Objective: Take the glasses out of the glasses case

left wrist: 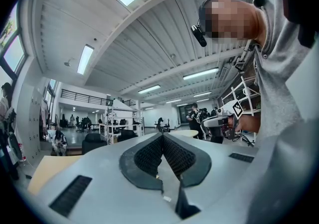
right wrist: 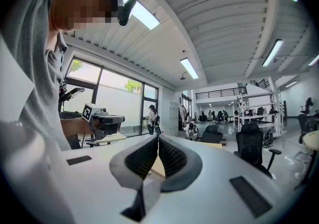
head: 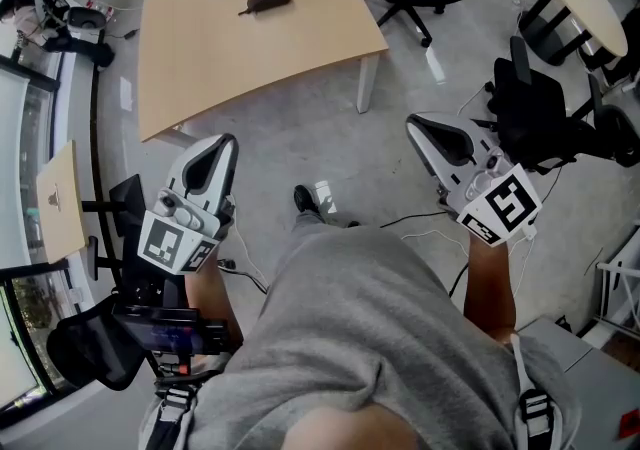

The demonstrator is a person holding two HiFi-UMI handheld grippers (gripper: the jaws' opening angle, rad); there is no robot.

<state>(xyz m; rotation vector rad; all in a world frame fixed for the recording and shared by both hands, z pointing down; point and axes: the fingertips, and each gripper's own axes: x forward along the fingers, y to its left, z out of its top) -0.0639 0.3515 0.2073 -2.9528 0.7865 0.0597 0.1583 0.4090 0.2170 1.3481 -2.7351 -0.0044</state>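
Both pairs of fingers are closed. My left gripper (head: pixel 226 143) has its jaws pressed together with nothing between them, and my right gripper (head: pixel 413 122) is the same, tips meeting and empty. Both hang well short of the pale wooden table (head: pixel 210 63), off its near edge. The dark oval glasses case (head: pixel 268 0) lies on that table, toward its far side.

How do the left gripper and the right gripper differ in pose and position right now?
In the head view the left gripper slants up-right, the right gripper up-left. The left gripper lines up below the front edge of the table; the right gripper sits past its right corner, beside a black office chair. Both are shut, empty and well short of the glasses case on the table.
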